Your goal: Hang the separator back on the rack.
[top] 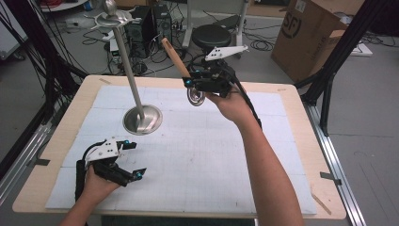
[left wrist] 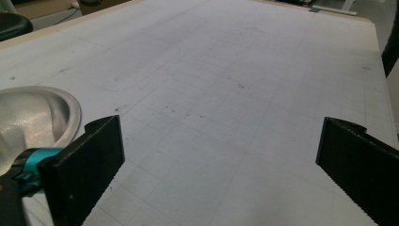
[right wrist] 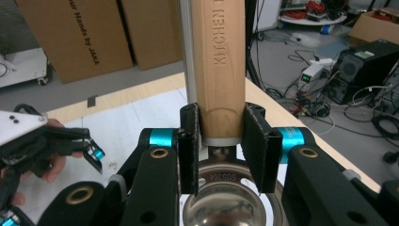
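Observation:
A ladle with a wooden handle (top: 173, 57) and a steel bowl (top: 195, 96) is held up over the far middle of the table. My right gripper (top: 190, 78) is shut on the handle's lower end (right wrist: 221, 61), and the bowl (right wrist: 230, 202) hangs just below the jaws. A steel stand with a round base (top: 142, 119) and a tall pole (top: 126, 59) topped with hooks stands at the left. Near the front left, my left gripper (top: 136, 160) rests low over the mat, open and holding nothing (left wrist: 219, 155). The stand's base (left wrist: 33, 113) lies just to its left.
A white grid mat (top: 197, 155) covers the wooden table (top: 301, 122). Beyond the far edge stand a black stool (top: 211, 35), computer cases (top: 141, 26) with cables, and a cardboard box (top: 310, 33). More boxes (right wrist: 75, 33) show in the right gripper view.

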